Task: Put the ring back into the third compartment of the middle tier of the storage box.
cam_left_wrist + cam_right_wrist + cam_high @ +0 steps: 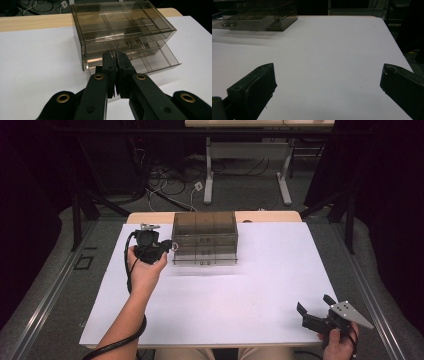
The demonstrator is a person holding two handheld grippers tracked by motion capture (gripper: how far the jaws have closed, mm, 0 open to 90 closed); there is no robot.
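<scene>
Resting on white table (225, 305) | left tongs (115, 56) closed empty | right tongs (315, 312) open

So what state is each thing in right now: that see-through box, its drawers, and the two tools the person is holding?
Smoky clear drawer box: upright on the white table, near its far edge.
Bottom drawer: pulled partway out.
Upper drawer: pushed in.
Left tool: shut, nothing visible between its jaws, tips right at the box's front.
Right tool: open, holding nothing, over the table's near right corner.
</scene>
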